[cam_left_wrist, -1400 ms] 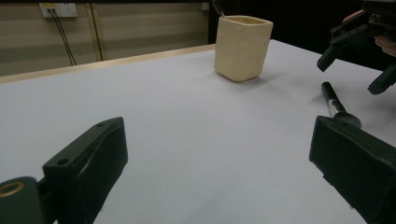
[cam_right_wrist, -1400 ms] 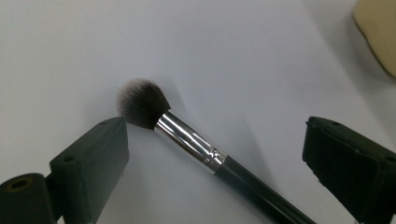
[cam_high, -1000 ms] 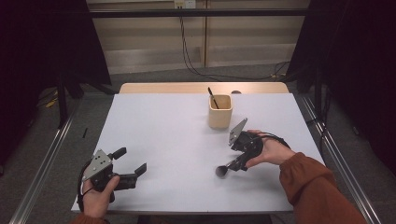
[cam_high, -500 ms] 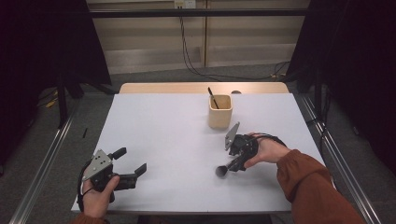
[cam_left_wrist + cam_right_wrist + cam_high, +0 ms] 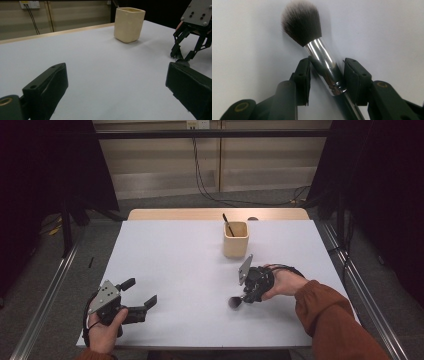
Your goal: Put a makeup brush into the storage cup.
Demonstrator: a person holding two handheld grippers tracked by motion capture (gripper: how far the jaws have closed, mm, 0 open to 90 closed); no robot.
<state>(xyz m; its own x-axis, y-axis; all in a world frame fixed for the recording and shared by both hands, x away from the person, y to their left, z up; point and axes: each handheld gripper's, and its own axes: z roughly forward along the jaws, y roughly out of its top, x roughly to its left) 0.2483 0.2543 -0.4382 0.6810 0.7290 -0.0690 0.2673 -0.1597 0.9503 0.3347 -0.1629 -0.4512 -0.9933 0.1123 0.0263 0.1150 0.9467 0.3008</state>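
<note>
The right gripper (image 5: pixel 325 75) has just been closing around the brush (image 5: pixel 312 40), pads near-touching; cup (image 5: pixel 235 239) at twelve; left gripper (image 5: pixel 142 295) wide.

The white table (image 5: pixel 180 270) is lying open across its left and middle stretch, giving a gripper broad free passage there. A cream cup (image 5: pixel 235 239) is standing toward the far edge, right of centre, with a dark stick (image 5: pixel 226 223) poking out of it (the one upright thing in the way). Near it, the right gripper (image 5: pixel 243 296) is crowding the table's right side, its jaws having just been closing, and a makeup brush (image 5: pixel 317 53) is lying between them. The left gripper (image 5: pixel 142 295) is sitting at the near left corner, well apart from both.
</note>
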